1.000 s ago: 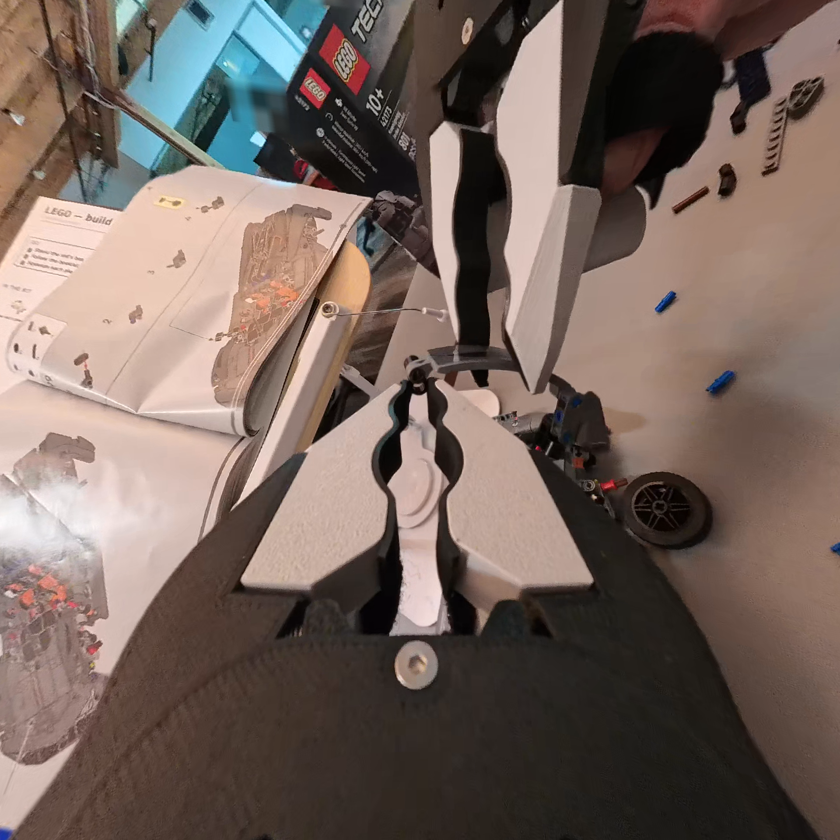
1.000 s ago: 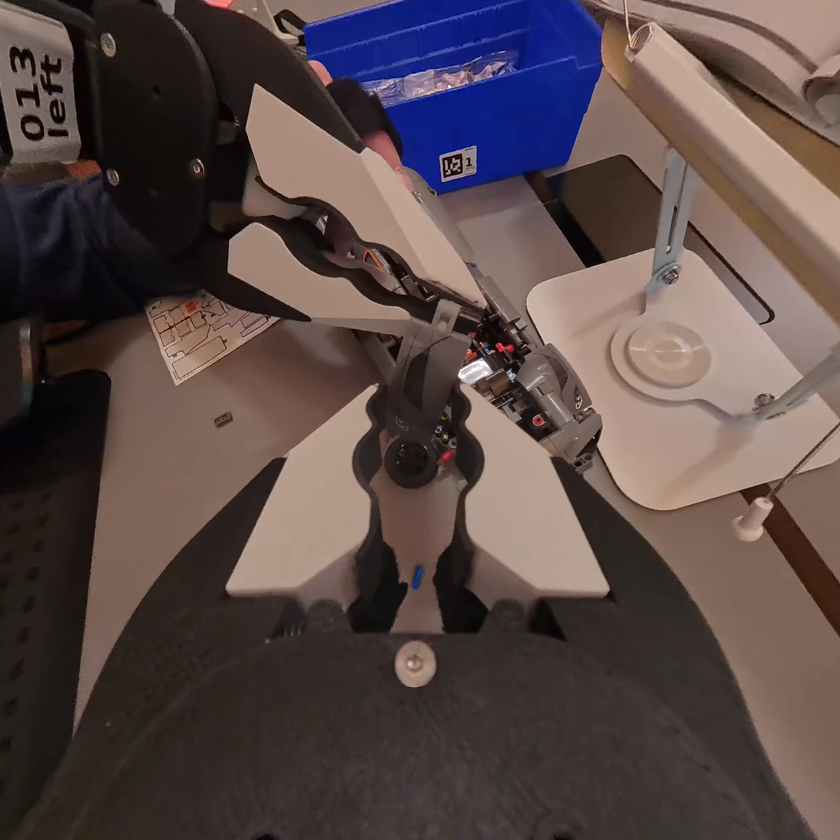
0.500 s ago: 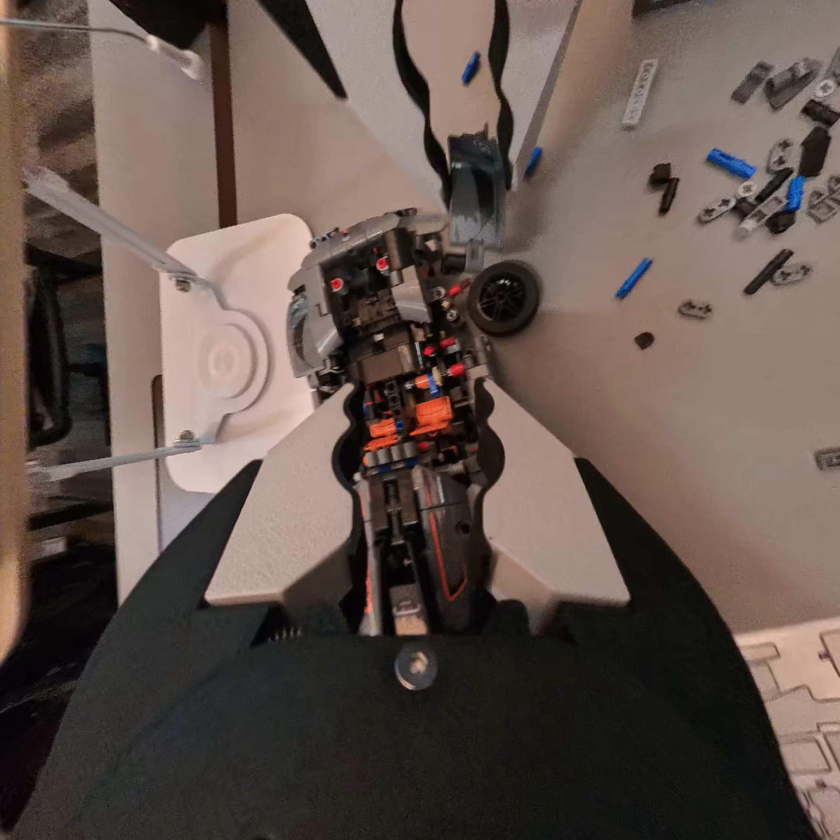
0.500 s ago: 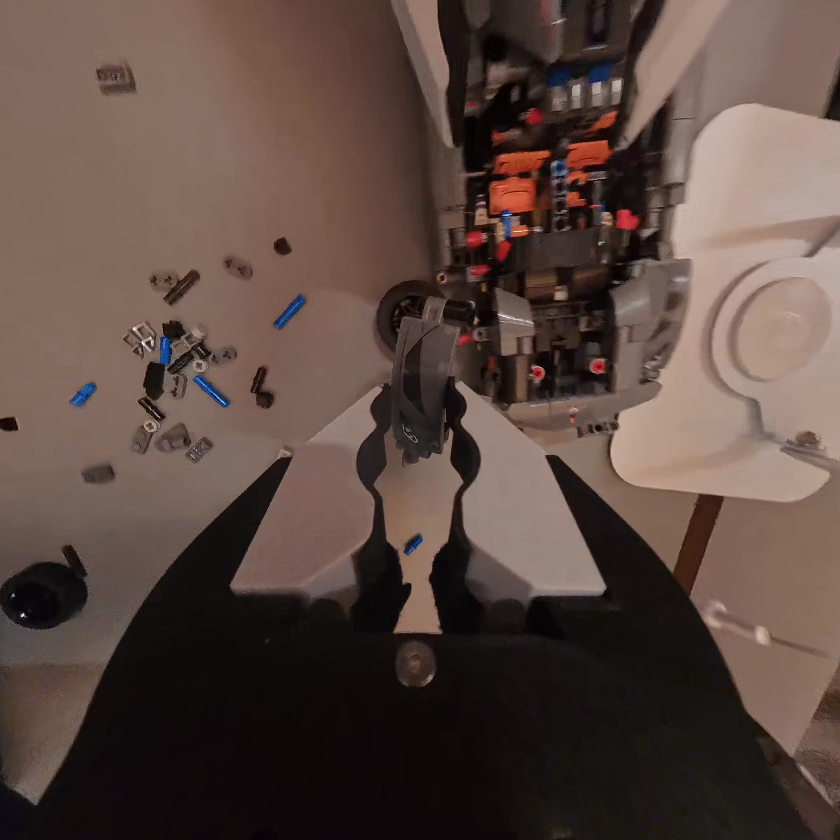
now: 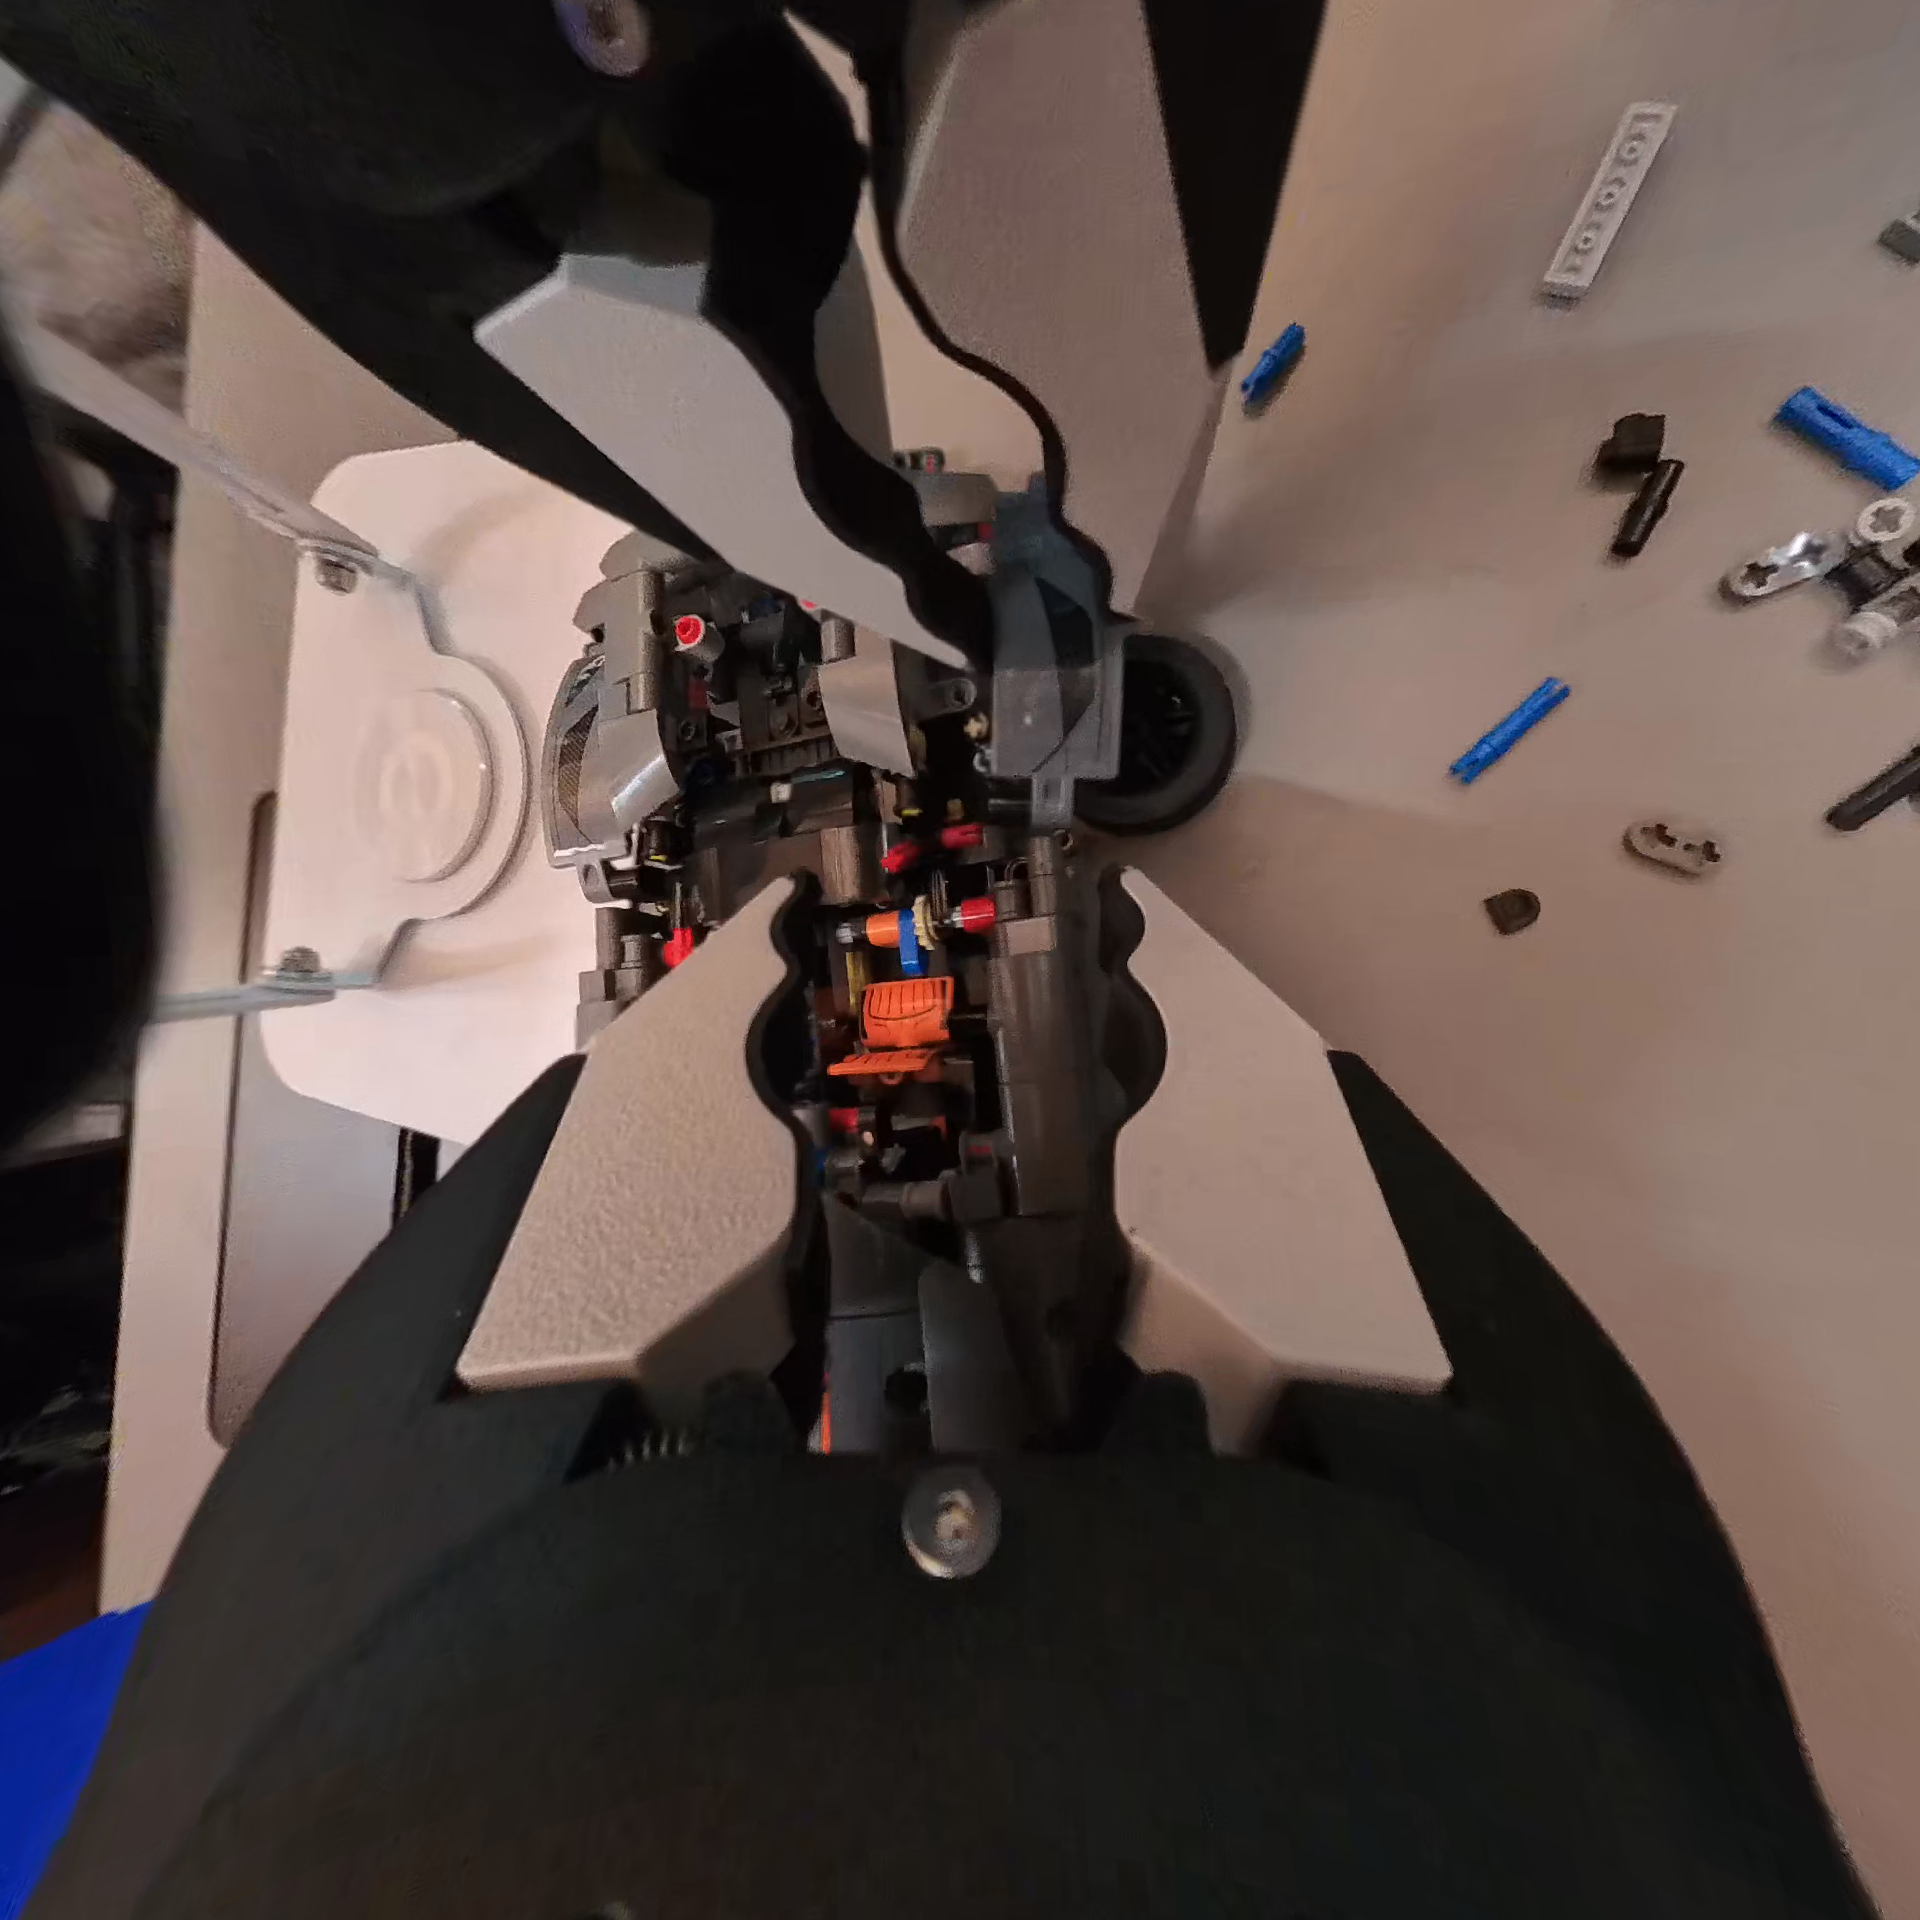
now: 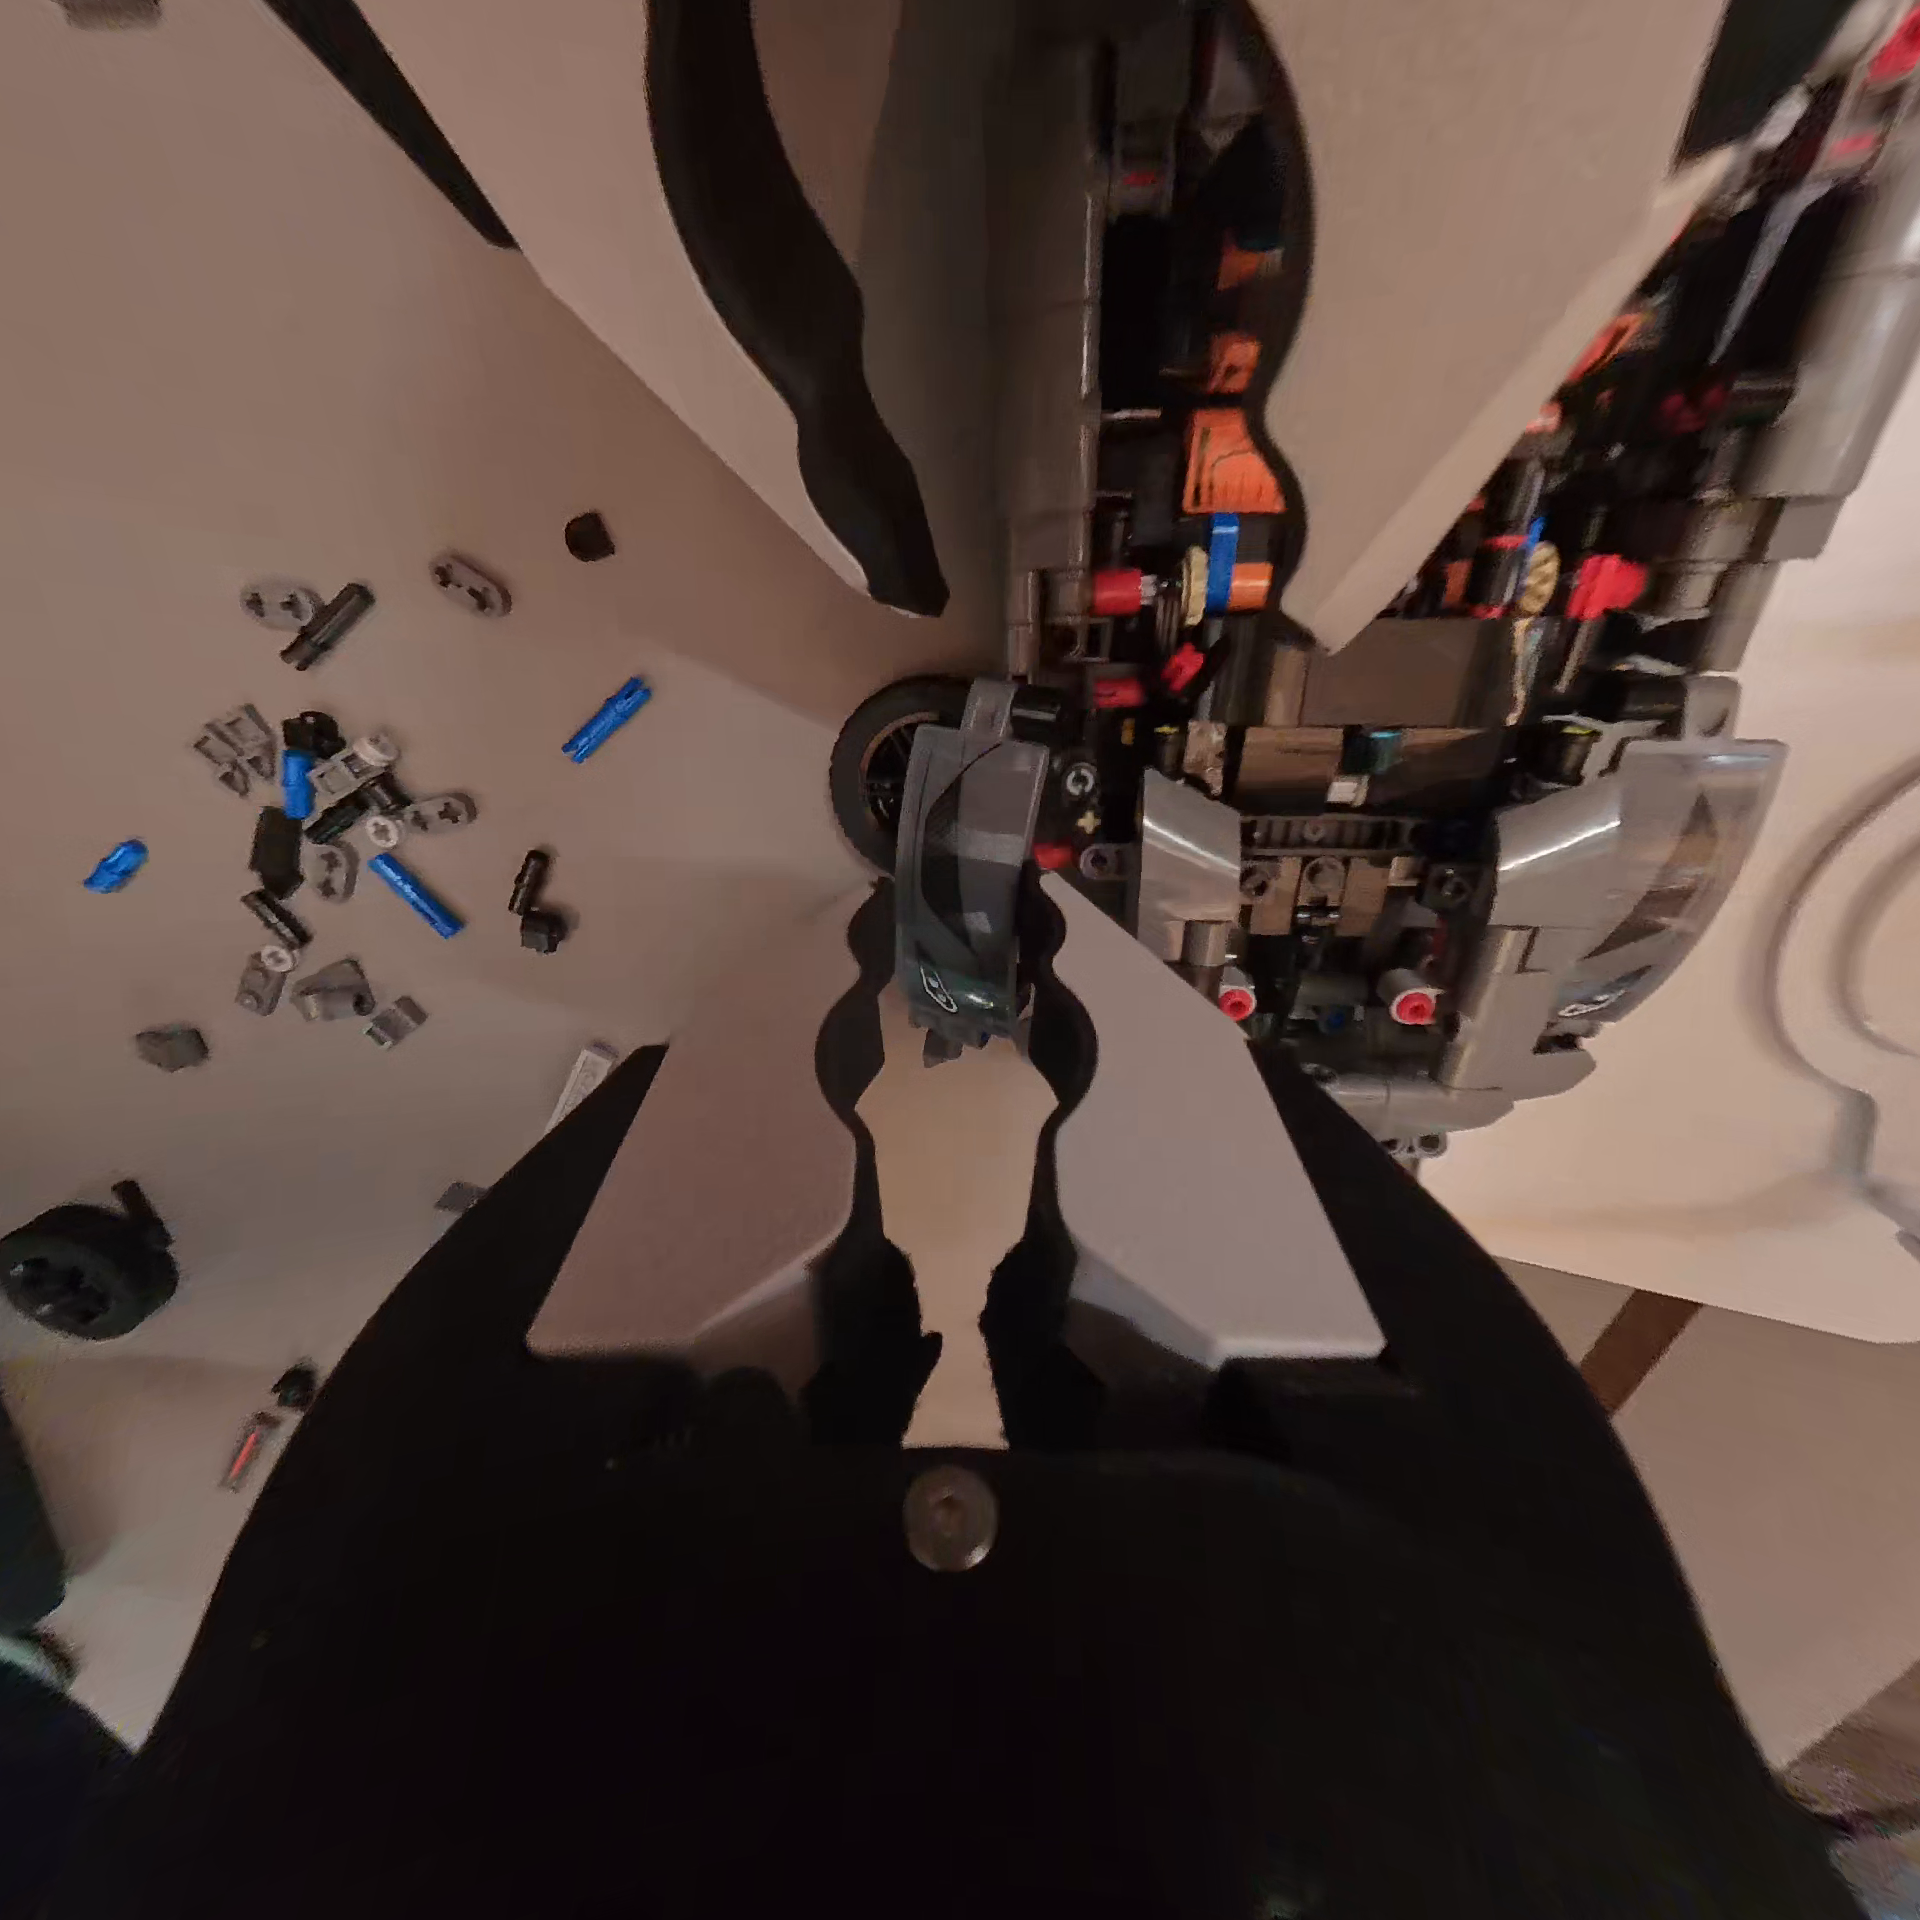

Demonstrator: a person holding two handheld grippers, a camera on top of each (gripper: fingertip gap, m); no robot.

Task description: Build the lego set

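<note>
Here the right gripper [image 6: 961, 935] pinches a dark grey curved wheel-arch panel [image 6: 966, 883] between its fingertips, the panel's long axis running straight ahead along the fingers. Its far end sits over the black wheel [image 6: 868, 779] at the near corner of the partly built lego car [image 6: 1351, 831], touching or nearly touching the red pins and black connectors just to the right. So the seat for the panel lies directly forward and slightly right of the tool, and the coming push looks like a short one along the fingers' own line.

The left gripper [image 5: 956, 1039] is clamped around the car's middle from the opposite end, its fingers bearing on the body's sides with the orange seats [image 5: 904, 1023] between them, steadying the model on the table [image 5: 1558, 1143]. The two tools face each other along the car's length. Loose pieces lie well apart: blue pins [image 6: 608, 717] and small grey connectors [image 6: 332, 779], plus a spare wheel [image 6: 88, 1273] near the edge. The car's nose rests against a white stand base [image 5: 416, 727].
</note>
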